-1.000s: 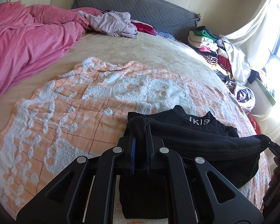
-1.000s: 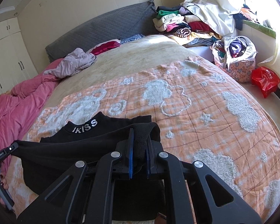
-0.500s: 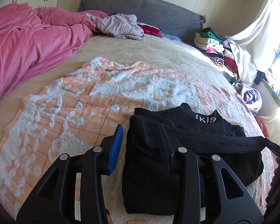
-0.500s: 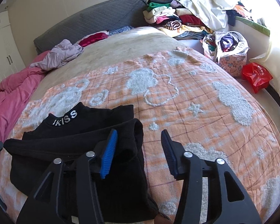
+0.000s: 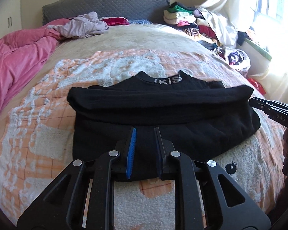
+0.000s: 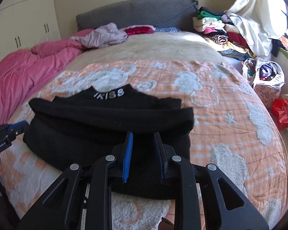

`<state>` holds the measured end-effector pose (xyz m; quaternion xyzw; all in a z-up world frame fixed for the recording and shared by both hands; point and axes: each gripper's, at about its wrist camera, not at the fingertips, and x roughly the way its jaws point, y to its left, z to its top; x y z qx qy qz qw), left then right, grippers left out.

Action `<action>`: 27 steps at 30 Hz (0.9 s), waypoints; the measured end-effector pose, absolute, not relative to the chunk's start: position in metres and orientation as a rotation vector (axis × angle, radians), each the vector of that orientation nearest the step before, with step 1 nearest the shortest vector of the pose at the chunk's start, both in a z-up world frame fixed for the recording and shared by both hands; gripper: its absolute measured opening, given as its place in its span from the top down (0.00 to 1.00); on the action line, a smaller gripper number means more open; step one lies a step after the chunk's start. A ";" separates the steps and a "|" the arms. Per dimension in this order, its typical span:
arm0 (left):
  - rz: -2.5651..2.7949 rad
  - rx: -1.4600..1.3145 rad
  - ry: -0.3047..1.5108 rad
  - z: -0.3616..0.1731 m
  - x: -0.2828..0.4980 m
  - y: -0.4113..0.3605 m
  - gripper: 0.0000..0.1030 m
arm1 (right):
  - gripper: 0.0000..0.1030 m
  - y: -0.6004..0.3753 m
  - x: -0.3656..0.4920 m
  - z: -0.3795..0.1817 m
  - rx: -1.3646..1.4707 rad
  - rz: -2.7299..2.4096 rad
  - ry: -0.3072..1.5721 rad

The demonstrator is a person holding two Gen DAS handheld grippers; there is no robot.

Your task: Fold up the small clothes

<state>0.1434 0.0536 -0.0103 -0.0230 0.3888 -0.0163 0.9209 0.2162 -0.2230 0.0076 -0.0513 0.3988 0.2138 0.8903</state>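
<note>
On fuzzy orange blanket [image 5: 38,126], knit black top [image 5: 163,111] lies folded; both grippers [image 5: 144,132] [image 6: 143,134] part-open, empty.

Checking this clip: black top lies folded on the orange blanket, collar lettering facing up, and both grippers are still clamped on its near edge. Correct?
Not quite. Both grippers are open: the left wrist view shows the left gripper with a gap between its jaws, and the right gripper likewise, neither pinching cloth. The black top does lie folded on the orange blanket, lettering up.
</note>
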 end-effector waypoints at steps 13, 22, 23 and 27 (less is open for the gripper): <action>-0.009 -0.018 0.904 -0.049 0.197 0.059 0.86 | 0.81 -0.212 0.255 -0.037 -0.118 0.379 0.915; 0.011 -0.045 0.885 -0.046 0.238 0.076 0.86 | 0.81 -0.216 0.287 -0.031 -0.062 0.341 0.849; 0.019 -0.053 0.880 -0.044 0.244 0.079 0.86 | 0.80 -0.219 0.289 -0.029 -0.046 0.329 0.838; 0.048 -0.128 0.887 -0.041 0.268 0.098 0.86 | 0.80 -0.235 0.296 -0.022 0.024 0.299 0.811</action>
